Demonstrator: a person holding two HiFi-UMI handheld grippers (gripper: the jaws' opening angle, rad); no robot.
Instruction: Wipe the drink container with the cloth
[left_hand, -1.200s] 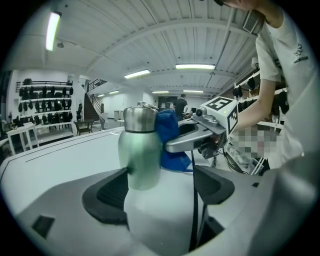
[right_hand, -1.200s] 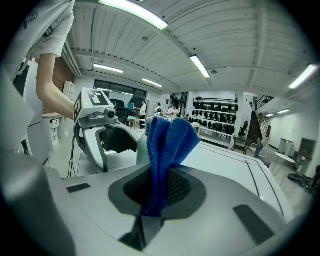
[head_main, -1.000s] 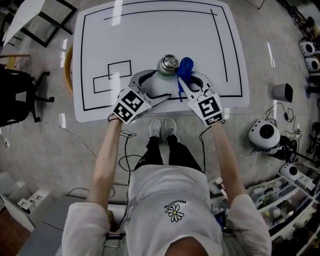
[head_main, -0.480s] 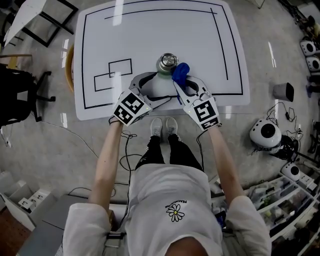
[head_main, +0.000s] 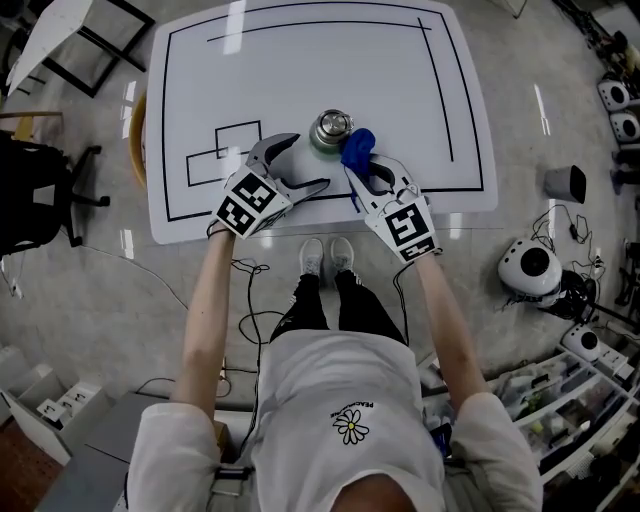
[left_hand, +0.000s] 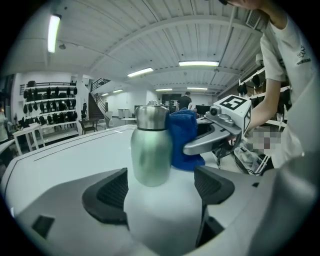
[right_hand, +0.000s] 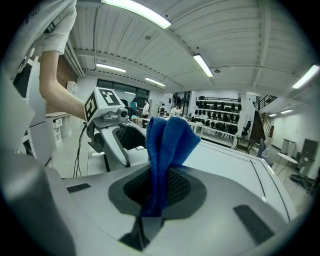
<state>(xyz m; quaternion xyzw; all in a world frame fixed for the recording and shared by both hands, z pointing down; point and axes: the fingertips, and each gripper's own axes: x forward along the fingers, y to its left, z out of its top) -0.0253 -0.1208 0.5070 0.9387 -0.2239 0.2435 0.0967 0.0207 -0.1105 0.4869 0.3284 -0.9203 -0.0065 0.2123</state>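
Though only its own view shows it, the right tool (right_hand: 153, 199) clamps the cloth (right_hand: 167, 142); the left tool (left_hand: 162, 192) gapes.

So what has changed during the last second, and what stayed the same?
The left gripper released the steel bottle and drew back to the left, fingers open. The right gripper shifted the blue cloth a little toward the person, against the bottle's side. The bottle stays upright in place; the cloth stays clamped.
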